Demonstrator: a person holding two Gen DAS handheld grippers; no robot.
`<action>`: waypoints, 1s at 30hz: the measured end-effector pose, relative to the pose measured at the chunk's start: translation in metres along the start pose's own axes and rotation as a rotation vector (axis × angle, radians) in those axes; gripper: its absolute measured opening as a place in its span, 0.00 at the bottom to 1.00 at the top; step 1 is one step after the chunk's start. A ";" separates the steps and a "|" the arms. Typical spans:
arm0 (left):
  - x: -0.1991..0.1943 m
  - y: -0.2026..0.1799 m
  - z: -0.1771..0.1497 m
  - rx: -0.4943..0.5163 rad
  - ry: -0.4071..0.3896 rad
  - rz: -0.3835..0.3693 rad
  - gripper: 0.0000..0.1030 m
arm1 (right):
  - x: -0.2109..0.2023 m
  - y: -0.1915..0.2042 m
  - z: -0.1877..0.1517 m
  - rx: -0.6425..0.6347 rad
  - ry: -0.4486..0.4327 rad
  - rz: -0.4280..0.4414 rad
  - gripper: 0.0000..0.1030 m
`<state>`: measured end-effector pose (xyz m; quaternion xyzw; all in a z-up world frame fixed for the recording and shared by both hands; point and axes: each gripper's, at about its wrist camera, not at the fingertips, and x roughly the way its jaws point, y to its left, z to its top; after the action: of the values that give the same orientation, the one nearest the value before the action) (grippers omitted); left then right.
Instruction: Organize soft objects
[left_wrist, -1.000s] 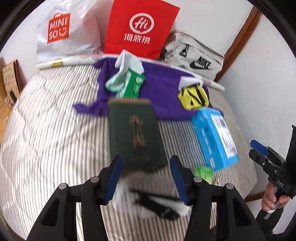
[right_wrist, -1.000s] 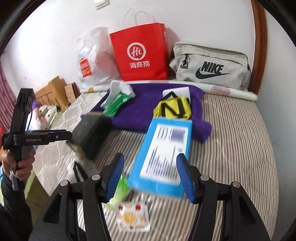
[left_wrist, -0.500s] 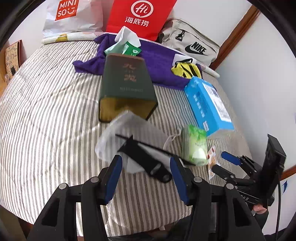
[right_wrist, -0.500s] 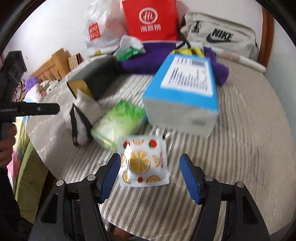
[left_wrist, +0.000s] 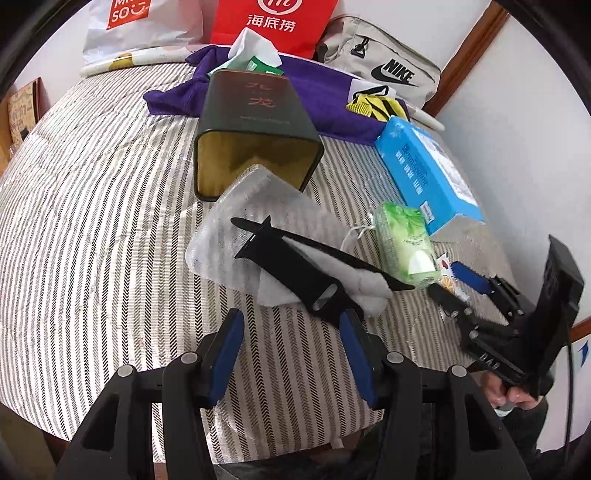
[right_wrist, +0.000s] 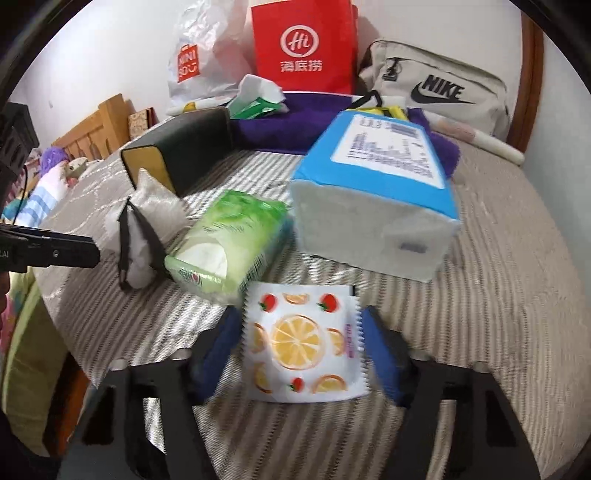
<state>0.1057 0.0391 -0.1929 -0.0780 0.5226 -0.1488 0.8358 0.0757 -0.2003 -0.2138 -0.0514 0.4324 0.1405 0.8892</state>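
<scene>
From the left wrist, the left tool (left_wrist: 291, 352) hangs spread over the striped bed (left_wrist: 92, 221), empty, just short of a white pouch with black straps (left_wrist: 280, 254) lying before a dark green tin (left_wrist: 255, 122). From the right wrist, the right tool (right_wrist: 299, 350), its jaws just closing, brackets a fruit-printed sachet (right_wrist: 301, 339); contact is unclear. Green tissue pack (right_wrist: 229, 240) and blue tissue pack (right_wrist: 376, 195) lie just beyond.

Striped bed (left_wrist: 92, 206): purple towel (left_wrist: 310, 92), dark tin (left_wrist: 255, 129), blue tissue pack (right_wrist: 376, 192), green wipes (right_wrist: 229, 240), fruit sachet (right_wrist: 301, 339), white pouch (left_wrist: 258, 240).
</scene>
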 end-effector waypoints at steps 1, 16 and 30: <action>0.001 -0.001 0.000 -0.001 0.001 0.001 0.50 | -0.001 -0.004 0.000 0.012 -0.003 0.010 0.54; 0.004 -0.009 0.015 -0.055 -0.076 -0.043 0.32 | -0.007 -0.015 -0.007 0.052 -0.034 0.031 0.42; 0.022 -0.016 0.021 -0.022 -0.081 0.085 0.26 | -0.008 -0.014 -0.009 0.048 -0.050 0.037 0.44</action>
<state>0.1313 0.0157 -0.1978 -0.0708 0.4930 -0.1042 0.8609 0.0683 -0.2167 -0.2140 -0.0182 0.4142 0.1478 0.8979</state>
